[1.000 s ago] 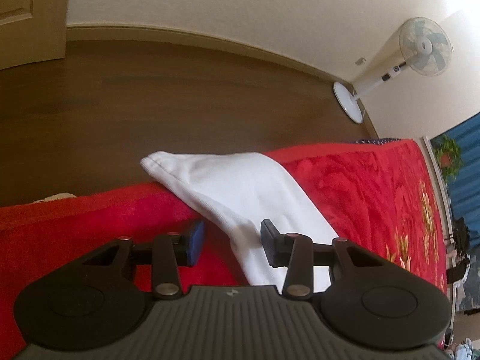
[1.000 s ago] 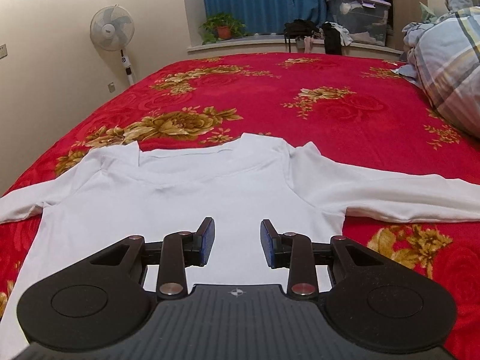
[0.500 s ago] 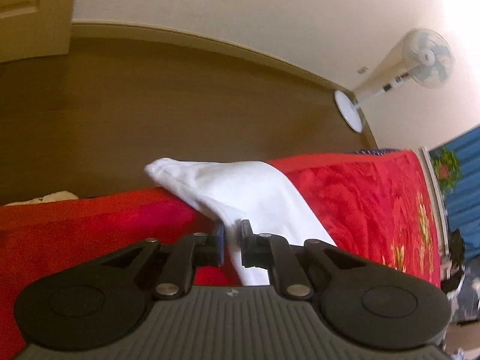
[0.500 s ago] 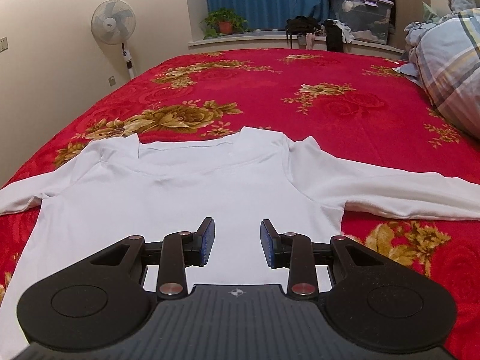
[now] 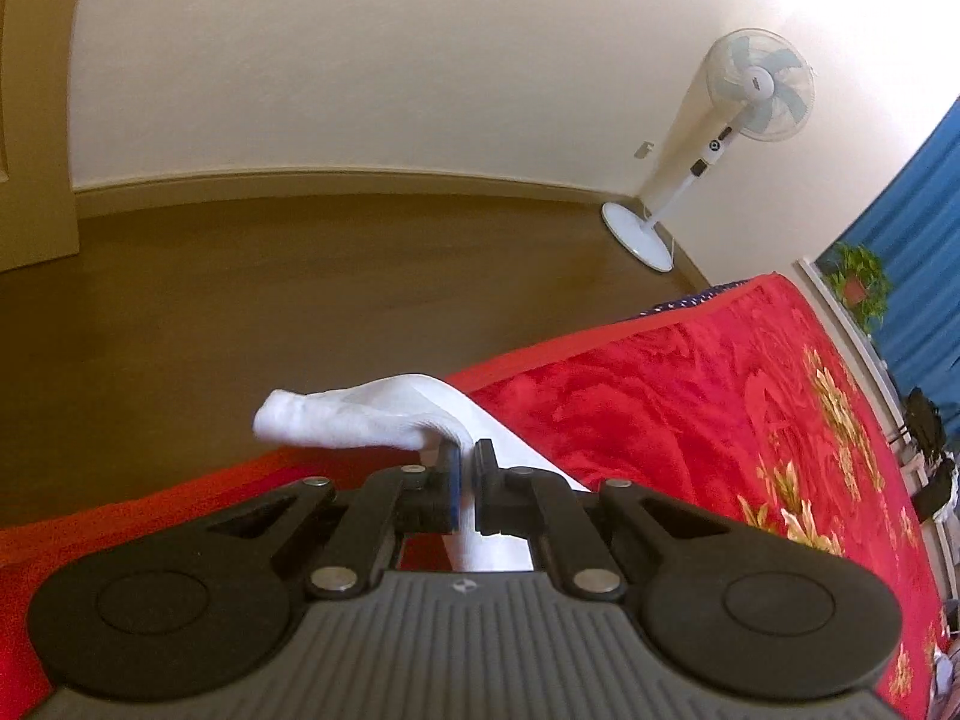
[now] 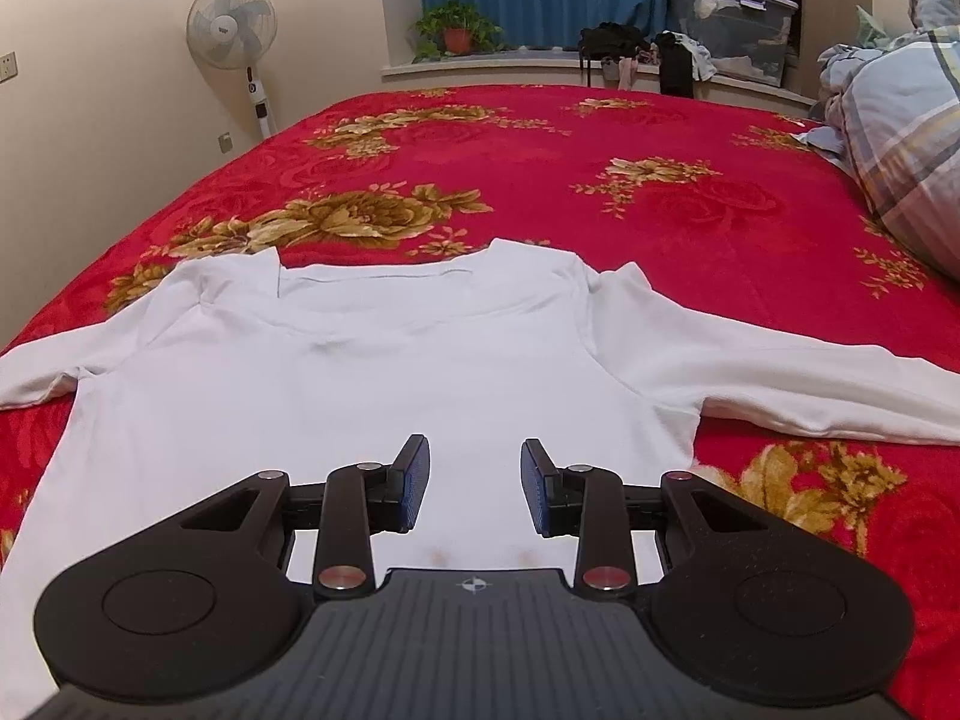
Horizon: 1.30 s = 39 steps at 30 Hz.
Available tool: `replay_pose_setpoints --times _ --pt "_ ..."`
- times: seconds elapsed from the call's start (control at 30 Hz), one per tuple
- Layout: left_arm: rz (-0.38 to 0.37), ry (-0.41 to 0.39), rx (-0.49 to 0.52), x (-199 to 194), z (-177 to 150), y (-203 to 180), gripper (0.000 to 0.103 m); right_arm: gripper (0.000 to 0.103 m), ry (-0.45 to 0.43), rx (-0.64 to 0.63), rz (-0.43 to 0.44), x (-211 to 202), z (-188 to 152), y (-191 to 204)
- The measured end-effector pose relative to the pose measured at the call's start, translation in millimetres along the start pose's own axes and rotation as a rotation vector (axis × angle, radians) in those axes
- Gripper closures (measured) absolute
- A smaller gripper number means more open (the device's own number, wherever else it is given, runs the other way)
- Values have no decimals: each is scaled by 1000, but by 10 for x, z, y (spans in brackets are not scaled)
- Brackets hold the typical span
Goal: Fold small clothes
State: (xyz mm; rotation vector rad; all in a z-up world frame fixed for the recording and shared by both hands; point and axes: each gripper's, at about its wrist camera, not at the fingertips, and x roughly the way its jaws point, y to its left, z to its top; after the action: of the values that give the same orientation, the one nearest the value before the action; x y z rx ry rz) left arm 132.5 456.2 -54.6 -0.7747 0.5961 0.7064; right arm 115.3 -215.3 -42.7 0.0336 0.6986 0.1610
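A white long-sleeved shirt [image 6: 372, 372] lies flat on the red flowered bedspread [image 6: 540, 180], collar away from me, sleeves spread to both sides. My right gripper [image 6: 474, 480] is open and empty, hovering over the shirt's lower middle. In the left wrist view my left gripper [image 5: 467, 468] is shut on the shirt's left sleeve [image 5: 360, 420] near the cuff and holds it lifted off the bed's edge, the cuff end sticking out to the left.
A standing fan [image 5: 720, 120] is by the wall past the bed's corner, also in the right wrist view [image 6: 234, 36]. Brown floor [image 5: 300, 300] lies beyond the bed edge. A plaid quilt [image 6: 900, 138] is piled at the right; a potted plant [image 6: 456, 30] and storage boxes [image 6: 732, 30] line the window ledge.
My left gripper closed on the sleeve and lifted it off the bed edge, the view tilting up. My right gripper stayed open and moved slightly over the shirt.
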Motion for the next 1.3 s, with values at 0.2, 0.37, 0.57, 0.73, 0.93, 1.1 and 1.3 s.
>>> replay_pose_setpoints --times 0.2,0.37,0.57,0.73,0.93,1.1,1.3 --pt "-42 -36 86 -125 -86 -273 99 72 10 9 -4 19 1 -18" --pt "-203 -90 252 -450 -407 -918 100 75 32 12 -19 71 -15 -9" --pt "-606 0 542 -1086 -1434 -1937 99 75 46 5 -18 134 -21 50" --pt "-892 199 792 -1354 -2061 -2354 87 75 64 5 -16 214 -33 91" --pt "-655 114 673 -981 -1658 -2083 86 75 62 4 13 217 -49 114" --pt "-407 115 584 -666 -1225 -1873 86 74 76 85 103 276 -32 117" --pt "-357 118 546 -521 -952 -1715 86 70 167 195 282 541 -45 329"
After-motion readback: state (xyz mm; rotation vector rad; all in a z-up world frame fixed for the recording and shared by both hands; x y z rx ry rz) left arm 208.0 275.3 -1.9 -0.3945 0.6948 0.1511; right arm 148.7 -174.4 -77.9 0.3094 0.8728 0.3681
